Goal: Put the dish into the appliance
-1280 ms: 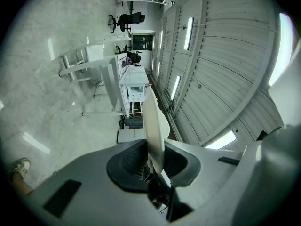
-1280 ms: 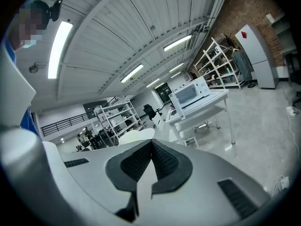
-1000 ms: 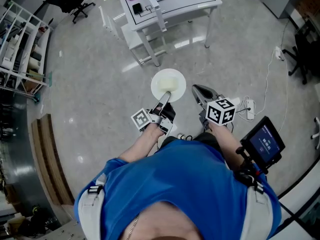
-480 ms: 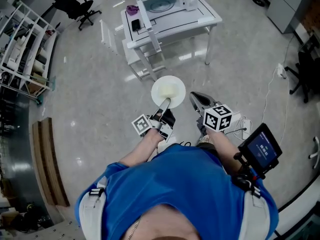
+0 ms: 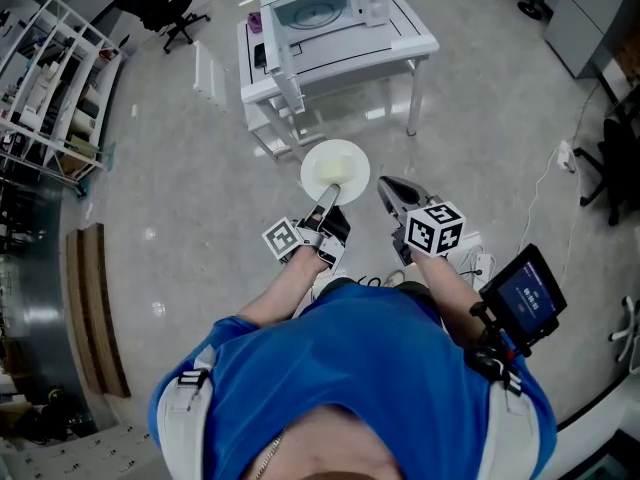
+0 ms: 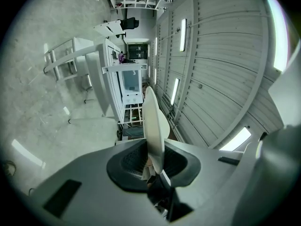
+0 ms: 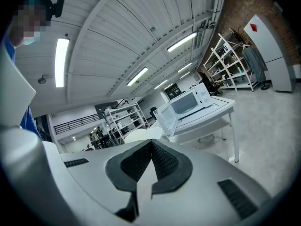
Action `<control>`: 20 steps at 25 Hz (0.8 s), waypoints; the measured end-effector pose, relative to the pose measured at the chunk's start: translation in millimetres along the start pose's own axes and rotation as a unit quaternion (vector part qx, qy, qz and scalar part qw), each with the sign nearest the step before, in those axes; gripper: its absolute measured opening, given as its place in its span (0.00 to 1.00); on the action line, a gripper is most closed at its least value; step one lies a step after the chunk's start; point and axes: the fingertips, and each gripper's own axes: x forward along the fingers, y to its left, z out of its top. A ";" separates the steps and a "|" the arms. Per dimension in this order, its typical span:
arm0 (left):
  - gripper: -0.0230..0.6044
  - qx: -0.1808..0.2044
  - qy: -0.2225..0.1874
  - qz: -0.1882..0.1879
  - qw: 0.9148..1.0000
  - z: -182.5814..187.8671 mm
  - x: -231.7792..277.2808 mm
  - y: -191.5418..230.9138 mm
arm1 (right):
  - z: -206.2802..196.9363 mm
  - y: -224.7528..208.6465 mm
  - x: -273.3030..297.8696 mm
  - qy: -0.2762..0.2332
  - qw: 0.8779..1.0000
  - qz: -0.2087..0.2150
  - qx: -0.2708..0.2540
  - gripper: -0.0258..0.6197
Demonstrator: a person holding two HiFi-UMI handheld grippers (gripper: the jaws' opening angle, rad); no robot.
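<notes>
Left gripper (image 6: 151, 163) clenched on the plate (image 6: 154, 121): pads pinch the near rim, and the plate stands edge-on between the jaws in the left gripper view. In the head view the plate sits flat past the gripper tip, above bare floor (image 5: 180, 198), cream patch on its upper face. Right gripper (image 7: 150, 147) has jaws together, pads meeting, nothing between them. It hangs just right of the plate, apart from it. Marker cubes show on both grippers.

Microwave (image 5: 318, 6) is ahead on a white table (image 5: 405, 40), well apart from the plate. Its door (image 7: 165, 119) is swung open, and the inside is visible from above. A small dark item and a purple one lie on the table left of the microwave, too small to tell. Person in a blue shirt (image 5: 350, 368) fills the bottom of the head view. Shelf rack (image 5: 50, 88) at left, office chair (image 5: 150, 3) at top left, a small screen (image 5: 525, 293) at the right side.
</notes>
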 end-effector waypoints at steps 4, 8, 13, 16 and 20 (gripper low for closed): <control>0.14 0.006 -0.001 0.000 1.000 -4.6 18.2 1.5 | 6.9 -16.3 -3.2 0.001 1.000 0.000 0.002 0.04; 0.14 0.001 0.003 0.001 1.000 -9.0 18.4 4.5 | 3.4 -17.8 -4.5 -0.003 1.000 -0.002 0.003 0.04; 0.14 -0.001 0.002 0.009 1.000 3.5 79.4 30.7 | 25.5 -74.1 21.1 0.001 1.000 -0.001 0.010 0.04; 0.14 -0.005 0.002 0.008 1.000 8.5 93.0 34.0 | 31.8 -81.8 27.5 0.002 1.000 -0.003 0.011 0.04; 0.14 -0.007 -0.002 0.007 1.000 10.3 92.4 32.6 | 33.2 -77.5 27.9 0.006 1.000 -0.008 0.008 0.04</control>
